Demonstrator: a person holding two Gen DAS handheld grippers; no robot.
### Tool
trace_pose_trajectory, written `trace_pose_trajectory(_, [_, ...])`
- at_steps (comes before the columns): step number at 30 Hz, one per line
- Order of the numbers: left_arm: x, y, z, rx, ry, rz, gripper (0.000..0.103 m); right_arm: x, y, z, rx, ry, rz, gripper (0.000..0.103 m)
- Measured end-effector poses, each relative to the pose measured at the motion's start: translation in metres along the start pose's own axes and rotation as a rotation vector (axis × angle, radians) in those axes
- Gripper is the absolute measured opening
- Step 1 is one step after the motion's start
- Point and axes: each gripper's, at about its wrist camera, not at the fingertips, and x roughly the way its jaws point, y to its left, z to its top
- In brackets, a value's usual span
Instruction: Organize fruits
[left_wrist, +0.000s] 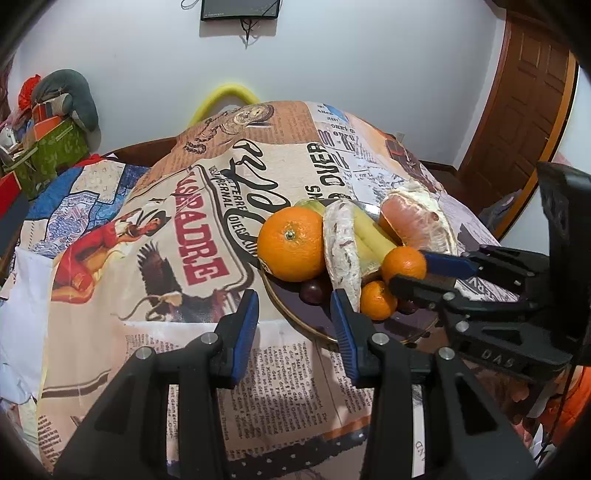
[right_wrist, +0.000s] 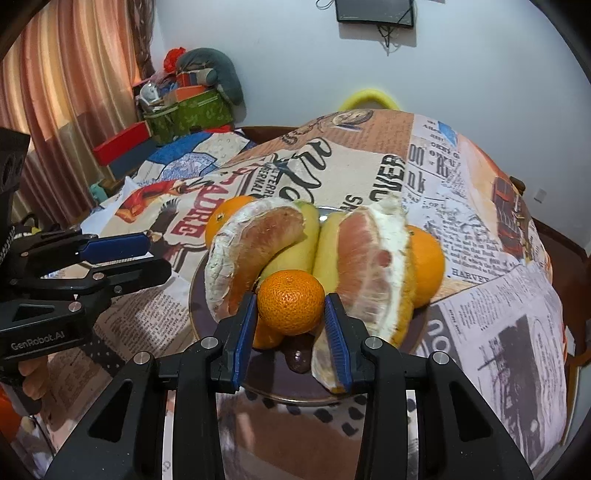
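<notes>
A dark plate (left_wrist: 325, 325) holds a large orange (left_wrist: 290, 243), bananas (left_wrist: 369, 232), two peeled pomelo pieces (left_wrist: 343, 251), a second small mandarin (left_wrist: 376, 300) and dark grapes (left_wrist: 312, 291). My right gripper (right_wrist: 291, 306) is shut on a small mandarin (right_wrist: 291, 302) above the plate's (right_wrist: 280, 387) near side; it also shows in the left wrist view (left_wrist: 403, 265). My left gripper (left_wrist: 293, 325) is open and empty at the plate's left edge. In the right wrist view the left gripper (right_wrist: 147, 254) shows to the left of the plate.
The table wears a newspaper-print cloth (left_wrist: 177, 236). A yellow chair back (left_wrist: 225, 96) stands behind it. Boxes and a green bag (left_wrist: 51, 147) pile up at the back left. A wooden door (left_wrist: 524, 110) is at the right.
</notes>
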Motion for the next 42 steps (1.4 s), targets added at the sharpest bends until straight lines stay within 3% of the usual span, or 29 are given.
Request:
trace_pose_trajectory(10, [-0.001,-0.003,-0.001,0.004,-0.002,0.002,0.040,0.001,0.001,-0.002,0.010,0.025,0.016,0.035])
trace_pose_trajectory(12, [-0.005,-0.005,0.000,0.004,-0.010,-0.001,0.040,-0.002,0.000,-0.002,0.015,0.020,0.014,0.039])
trace_pose_trajectory(25, [-0.072,-0.033,0.009,0.036,-0.133,-0.013,0.040,-0.083,0.001,0.000,0.023,-0.141,-0.045,0.043])
trace_pose_trajectory(34, [-0.166,-0.061,0.006,0.070,-0.352,0.011,0.041,-0.159,0.012,0.002,0.063,-0.338,-0.105,0.043])
trace_pose_trajectory(40, [-0.223,-0.077,-0.002,0.075,-0.492,0.022,0.052,-0.209,0.032,-0.004,0.059,-0.477,-0.151,0.044])
trace_pose_trajectory(42, [-0.240,-0.081,-0.007,0.078,-0.528,0.023,0.055,-0.224,0.037,-0.007,0.066,-0.514,-0.150,0.048])
